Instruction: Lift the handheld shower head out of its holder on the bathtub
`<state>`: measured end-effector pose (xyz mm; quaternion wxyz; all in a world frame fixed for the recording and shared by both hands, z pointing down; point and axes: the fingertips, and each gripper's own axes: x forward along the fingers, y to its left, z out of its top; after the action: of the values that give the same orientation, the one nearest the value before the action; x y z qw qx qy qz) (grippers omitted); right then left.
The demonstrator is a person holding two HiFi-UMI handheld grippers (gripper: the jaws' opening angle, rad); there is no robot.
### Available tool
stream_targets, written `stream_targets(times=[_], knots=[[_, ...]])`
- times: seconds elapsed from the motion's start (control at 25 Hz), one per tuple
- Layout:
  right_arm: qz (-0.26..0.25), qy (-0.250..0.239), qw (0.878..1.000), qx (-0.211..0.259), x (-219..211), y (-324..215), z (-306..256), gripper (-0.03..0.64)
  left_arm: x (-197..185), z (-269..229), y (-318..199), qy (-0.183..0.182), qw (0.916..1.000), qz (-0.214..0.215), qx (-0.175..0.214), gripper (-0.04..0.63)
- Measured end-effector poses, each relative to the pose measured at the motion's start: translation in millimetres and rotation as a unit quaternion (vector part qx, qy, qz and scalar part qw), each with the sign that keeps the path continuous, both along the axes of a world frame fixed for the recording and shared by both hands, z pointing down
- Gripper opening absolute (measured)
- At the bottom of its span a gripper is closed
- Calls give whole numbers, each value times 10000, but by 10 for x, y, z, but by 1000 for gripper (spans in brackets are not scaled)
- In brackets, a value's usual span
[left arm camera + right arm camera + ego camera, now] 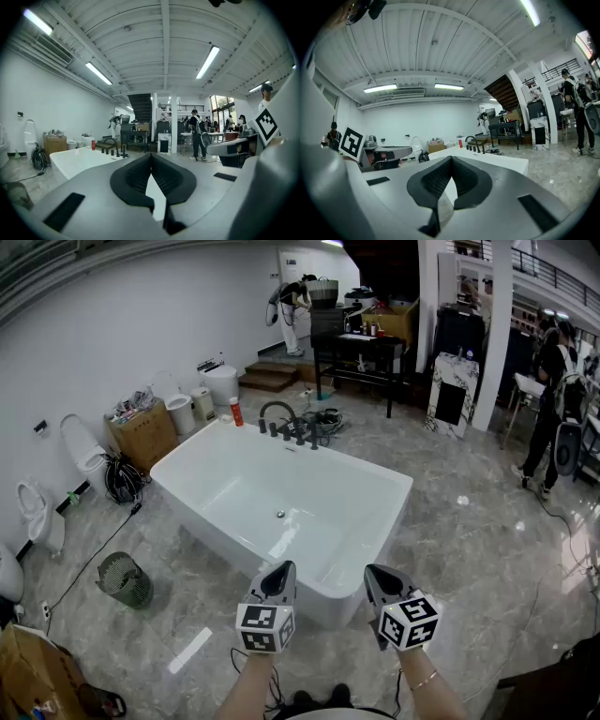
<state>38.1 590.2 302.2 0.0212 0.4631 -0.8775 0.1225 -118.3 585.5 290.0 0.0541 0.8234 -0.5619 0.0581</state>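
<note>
Bathtub (184,468), dark tap fittings (298,433) on far rim, left gripper (280,571) and right gripper (378,574) both clenched empty, at near rim.

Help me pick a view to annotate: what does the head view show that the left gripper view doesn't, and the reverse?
Head view only: the tub's drain and the person's left forearm. Left gripper view only: the ceiling lights, and that the left gripper is shut and empty. Both: the white bathtub and its black faucet set.
</note>
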Motion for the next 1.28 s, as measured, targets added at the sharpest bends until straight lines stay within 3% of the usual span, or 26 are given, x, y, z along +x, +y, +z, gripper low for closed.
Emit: stream_targets(times=[0.56,0.92,1.28], knots=[[-59,-18,9999,153,28,-57,-54,8,118,-148,-171,-33,9997,14,249,28],[-109,-19,9999,95,80,-60,-15,8,179,-225,-317,-64,9993,-83,345,152],[-180,-53,9998,-57,-76,-534,86,8,84,-210,-900,-13,9996,-6,286,190]])
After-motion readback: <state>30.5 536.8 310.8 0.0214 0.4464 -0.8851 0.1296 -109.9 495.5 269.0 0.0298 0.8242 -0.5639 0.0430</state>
